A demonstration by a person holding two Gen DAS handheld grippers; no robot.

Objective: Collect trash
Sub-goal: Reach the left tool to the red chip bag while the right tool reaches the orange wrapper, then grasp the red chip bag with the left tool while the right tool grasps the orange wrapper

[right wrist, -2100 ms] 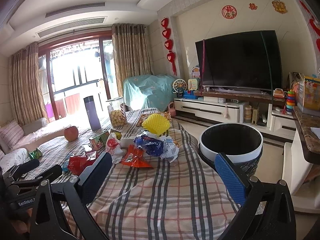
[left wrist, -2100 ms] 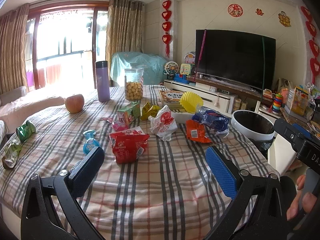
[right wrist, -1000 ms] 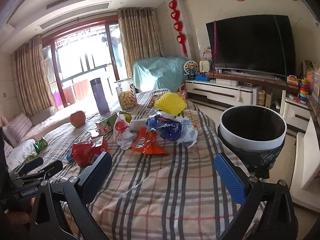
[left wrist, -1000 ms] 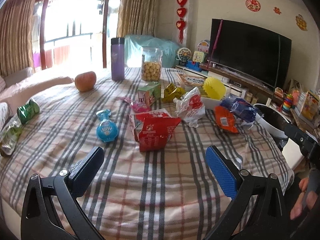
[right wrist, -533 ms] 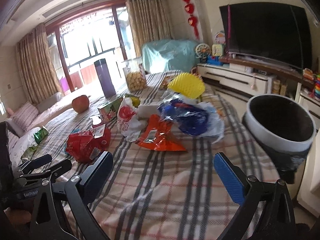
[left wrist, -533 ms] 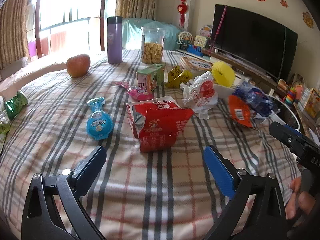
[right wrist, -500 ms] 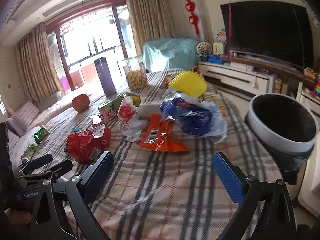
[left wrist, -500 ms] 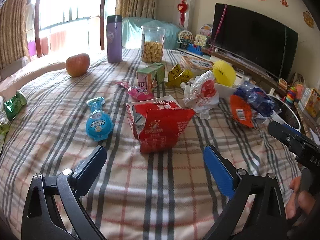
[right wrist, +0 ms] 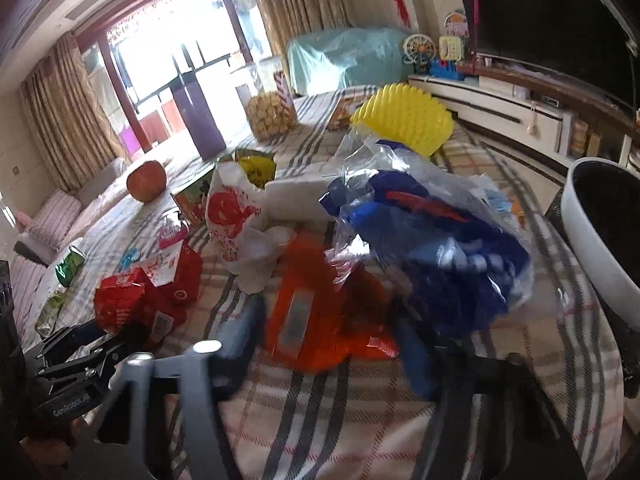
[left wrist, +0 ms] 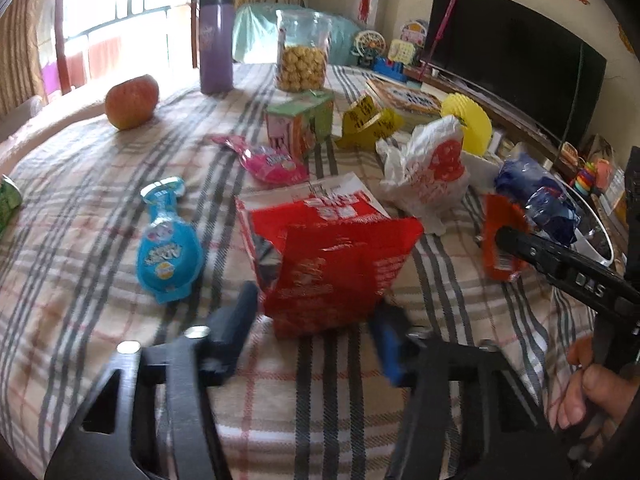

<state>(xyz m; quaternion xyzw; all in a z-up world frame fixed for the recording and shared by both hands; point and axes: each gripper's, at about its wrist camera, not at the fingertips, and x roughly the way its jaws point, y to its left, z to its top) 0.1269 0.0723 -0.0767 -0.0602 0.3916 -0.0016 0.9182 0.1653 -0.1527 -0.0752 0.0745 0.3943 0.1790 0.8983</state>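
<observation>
Left wrist view: we're closing our left gripper (left wrist: 316,330) around the red snack bag (left wrist: 332,256) lying on the plaid tablecloth (left wrist: 80,320), pads not yet pressing. Right gripper (right wrist: 332,344) is closing around the orange wrapper (right wrist: 316,320). Both are looking light, crinkly, slippery; we're favouring their near edges.

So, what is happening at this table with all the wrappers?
A person is clearing snack trash from the plaid tablecloth with two hand-held claws. The left claw is closing around the torn red snack box, and the right claw is closing around the crumpled orange foil wrapper. Neither piece is lifted yet. The white-rimmed black trash bin waits beside the table.
</observation>
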